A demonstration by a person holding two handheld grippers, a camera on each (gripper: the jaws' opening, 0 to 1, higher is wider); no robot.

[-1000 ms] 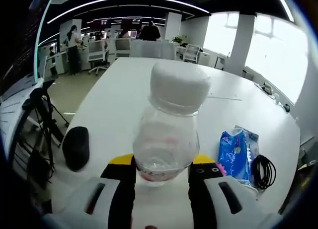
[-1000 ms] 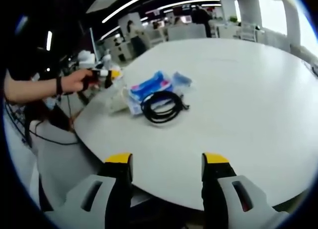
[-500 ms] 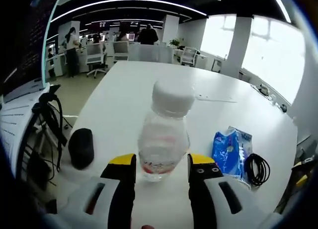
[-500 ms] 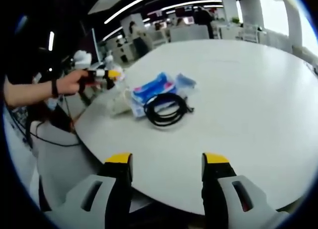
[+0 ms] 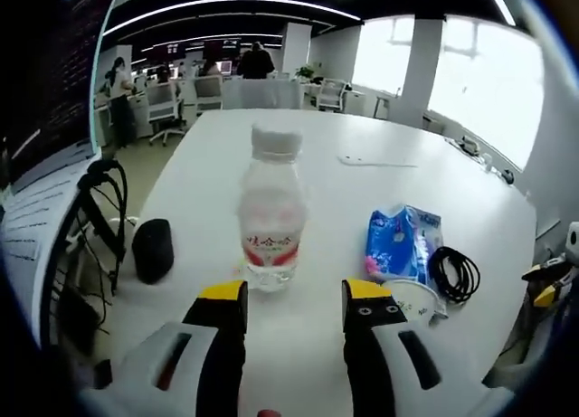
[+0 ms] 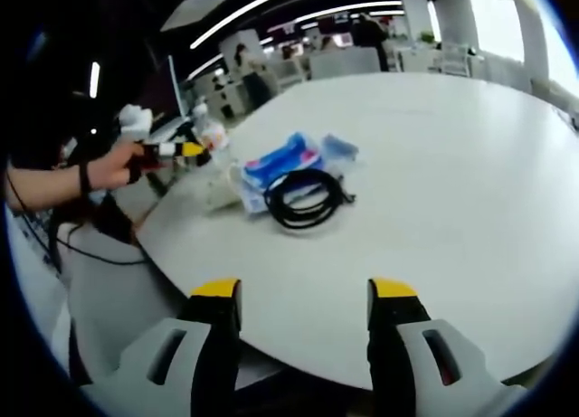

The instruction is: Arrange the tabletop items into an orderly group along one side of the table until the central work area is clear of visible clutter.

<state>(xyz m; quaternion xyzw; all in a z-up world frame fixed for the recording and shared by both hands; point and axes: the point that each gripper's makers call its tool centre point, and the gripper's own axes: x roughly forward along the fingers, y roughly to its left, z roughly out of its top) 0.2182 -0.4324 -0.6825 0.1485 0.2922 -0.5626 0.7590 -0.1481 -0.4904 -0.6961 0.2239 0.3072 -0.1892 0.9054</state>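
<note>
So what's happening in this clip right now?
A person with a gripper in each hand is tidying a white table. The left gripper is open, with a water bottle standing upright on the table just beyond its tips. Near that table edge also lie a dark oval object, a blue tissue pack and a coiled black cable. The right gripper is open and holds nothing, at the table's edge, short of the cable and tissue pack.

A red band of print on the water bottle [image 5: 270,220] label is too blurred to read.
</note>
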